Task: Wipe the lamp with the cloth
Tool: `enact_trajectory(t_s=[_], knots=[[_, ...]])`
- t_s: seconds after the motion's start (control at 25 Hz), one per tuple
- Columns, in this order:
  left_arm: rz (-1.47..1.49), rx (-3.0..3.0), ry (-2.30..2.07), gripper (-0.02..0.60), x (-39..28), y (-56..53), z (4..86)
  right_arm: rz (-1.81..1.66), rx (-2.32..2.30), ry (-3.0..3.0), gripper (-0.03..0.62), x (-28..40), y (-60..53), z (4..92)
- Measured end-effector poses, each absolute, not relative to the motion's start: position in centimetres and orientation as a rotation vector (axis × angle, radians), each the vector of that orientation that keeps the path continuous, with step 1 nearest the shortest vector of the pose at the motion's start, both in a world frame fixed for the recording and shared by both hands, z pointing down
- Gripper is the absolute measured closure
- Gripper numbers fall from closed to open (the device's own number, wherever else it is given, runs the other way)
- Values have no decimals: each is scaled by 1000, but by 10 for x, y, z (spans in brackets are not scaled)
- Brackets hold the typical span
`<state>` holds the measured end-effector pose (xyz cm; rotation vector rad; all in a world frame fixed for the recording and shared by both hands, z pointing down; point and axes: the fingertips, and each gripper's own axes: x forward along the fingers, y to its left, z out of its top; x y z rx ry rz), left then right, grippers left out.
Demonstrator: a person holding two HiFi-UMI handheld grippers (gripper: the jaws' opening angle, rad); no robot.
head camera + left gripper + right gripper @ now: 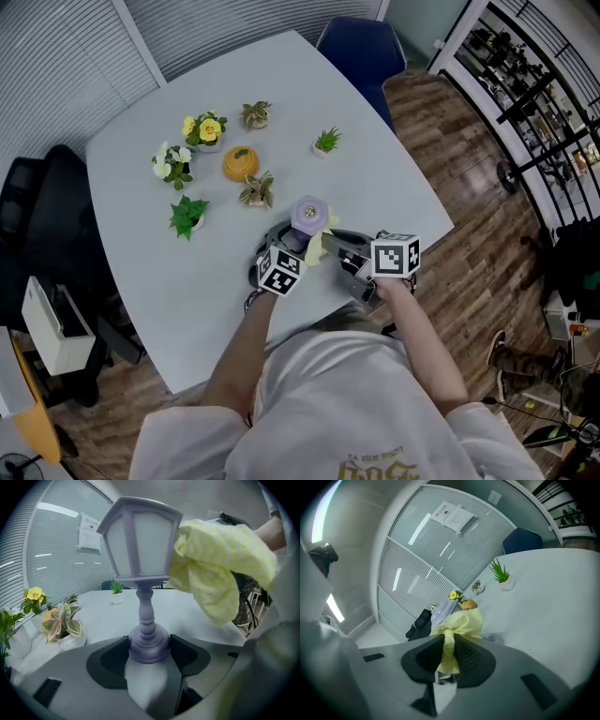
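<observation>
A small lilac lantern-shaped lamp (309,214) stands upright on the white table (141,281) near its front edge. My left gripper (284,246) is shut on the lamp's round base (149,645), one pad on each side. In the left gripper view the lamp's shade (140,541) rises above the jaws. My right gripper (330,247) is shut on a pale yellow cloth (457,625). The bunched cloth (220,569) lies against the right side of the shade. In the right gripper view the lamp (442,611) is mostly hidden behind the cloth.
Several small potted plants stand further back on the table: yellow flowers (204,129), an orange pot (240,164), a variegated plant (257,190), a green plant (188,216). A blue chair (361,47) is at the far side, a black chair (42,211) at the left.
</observation>
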<state>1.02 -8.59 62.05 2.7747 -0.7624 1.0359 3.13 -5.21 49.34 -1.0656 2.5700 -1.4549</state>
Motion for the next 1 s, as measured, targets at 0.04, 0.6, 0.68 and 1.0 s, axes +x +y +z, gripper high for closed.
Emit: enact_trajectory(t_s=[0.04, 0.6, 0.68, 1.0], knots=[[1037, 2774, -762, 304, 10, -86, 621, -1454, -1061, 2572, 522, 30, -53, 493], [1033, 2781, -758, 304, 12, -84, 617, -1489, -1075, 2611, 522, 29, -56, 507], [1031, 2781, -756, 304, 12, -84, 617, -1495, -1069, 2621, 522, 30, -57, 509], [1027, 2785, -753, 304, 11, -85, 619, -1541, -1155, 2601, 522, 43, -61, 527]])
